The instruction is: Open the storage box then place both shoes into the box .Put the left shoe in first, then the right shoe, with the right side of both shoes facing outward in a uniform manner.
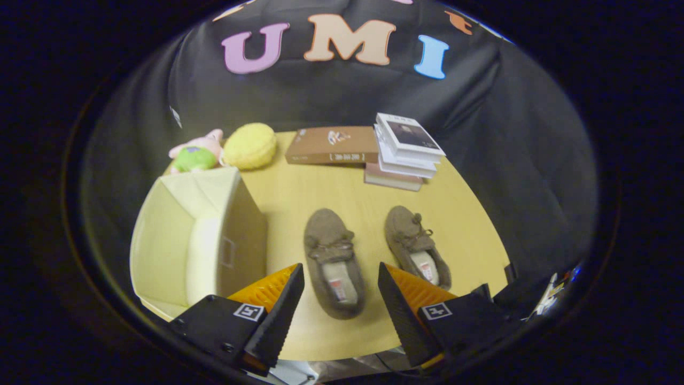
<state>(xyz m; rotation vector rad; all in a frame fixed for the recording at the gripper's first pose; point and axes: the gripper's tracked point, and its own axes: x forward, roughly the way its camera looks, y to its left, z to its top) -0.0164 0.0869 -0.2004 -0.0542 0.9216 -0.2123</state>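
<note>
The tongs (341, 291) hang wide apart, holding nothing, above a wooden worktop (299, 198). One brown shoe (332, 256) lies between their tips, the other shoe (417, 243) just beside it. The pale storage box (176, 240) stands open to their left.

gripper (341, 289) | jaws spread wide — holding nothing | angled down, forward
</note>
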